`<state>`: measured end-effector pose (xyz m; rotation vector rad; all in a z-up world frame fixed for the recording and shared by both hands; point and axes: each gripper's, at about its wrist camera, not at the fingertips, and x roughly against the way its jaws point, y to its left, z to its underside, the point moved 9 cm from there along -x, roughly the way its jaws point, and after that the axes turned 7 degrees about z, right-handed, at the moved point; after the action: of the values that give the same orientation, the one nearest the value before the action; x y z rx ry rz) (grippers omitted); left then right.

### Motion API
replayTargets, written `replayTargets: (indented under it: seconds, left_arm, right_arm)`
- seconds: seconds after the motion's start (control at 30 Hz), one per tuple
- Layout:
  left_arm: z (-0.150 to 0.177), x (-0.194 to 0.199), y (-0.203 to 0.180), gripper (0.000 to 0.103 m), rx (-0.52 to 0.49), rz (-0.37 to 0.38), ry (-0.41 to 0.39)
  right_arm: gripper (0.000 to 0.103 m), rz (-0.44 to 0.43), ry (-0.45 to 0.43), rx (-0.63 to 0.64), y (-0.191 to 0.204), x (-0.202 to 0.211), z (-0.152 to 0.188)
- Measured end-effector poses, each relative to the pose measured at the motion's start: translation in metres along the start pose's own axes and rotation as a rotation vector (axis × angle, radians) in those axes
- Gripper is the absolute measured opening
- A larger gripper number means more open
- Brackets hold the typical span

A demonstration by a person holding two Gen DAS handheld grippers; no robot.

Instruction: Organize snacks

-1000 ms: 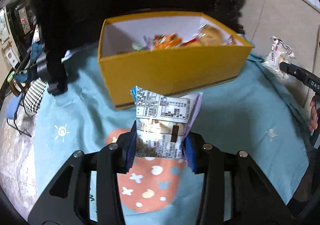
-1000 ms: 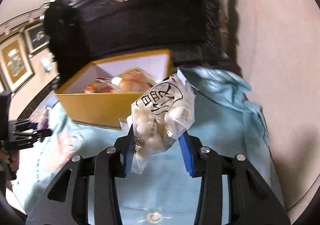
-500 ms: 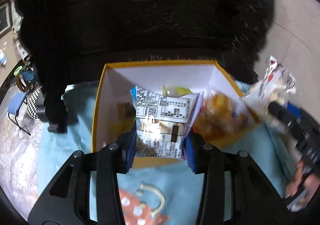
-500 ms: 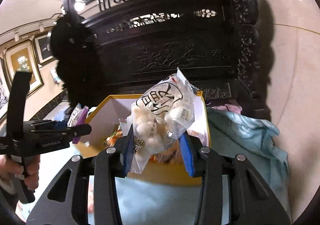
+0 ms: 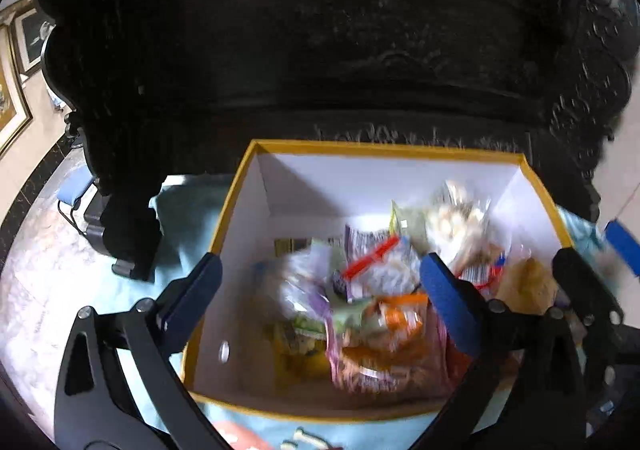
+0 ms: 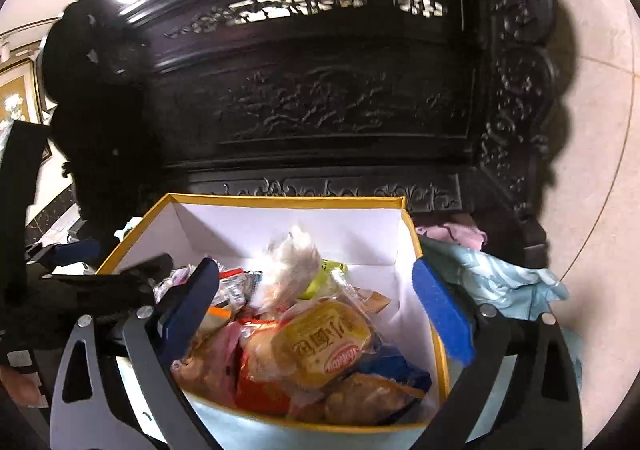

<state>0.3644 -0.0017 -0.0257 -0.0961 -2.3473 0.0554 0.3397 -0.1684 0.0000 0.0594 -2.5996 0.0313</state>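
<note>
A yellow box (image 5: 240, 194) with white inner walls holds several snack packets. My left gripper (image 5: 320, 302) is open and empty above the box's left half; a blurred silver and purple packet (image 5: 308, 290) lies or falls below it. My right gripper (image 6: 316, 302) is open and empty above the box (image 6: 288, 202). A clear bag of white candies (image 6: 292, 262) sits on the pile behind a yellow bread packet (image 6: 324, 338). The right gripper also shows at the right of the left wrist view (image 5: 580, 290).
The box stands on a light blue cloth (image 6: 496, 278) on a table. A dark carved wooden bench (image 6: 320, 98) rises close behind the box. The left gripper's body (image 6: 100, 286) shows at the left of the right wrist view.
Both grippers moved over the box and opened. The barcode packet left the left gripper and the bag of white candies left the right one; both now lie in the box.
</note>
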Motion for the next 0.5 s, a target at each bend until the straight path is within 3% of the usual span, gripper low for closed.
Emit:
replayTargets:
  seconds: [0.3,0.5]
  left_arm:
    - [0.041,0.042,-0.012,0.101,-0.006,0.057,-0.008]
    - [0.071,0.065,-0.008,0.101,0.004,0.035,-0.031]
  right_arm:
    - [0.099,-0.028,-0.015,-0.036,-0.009,0.049,0.036]
    - [0.099,-0.026,-0.012,-0.036,-0.010,0.083,0.070]
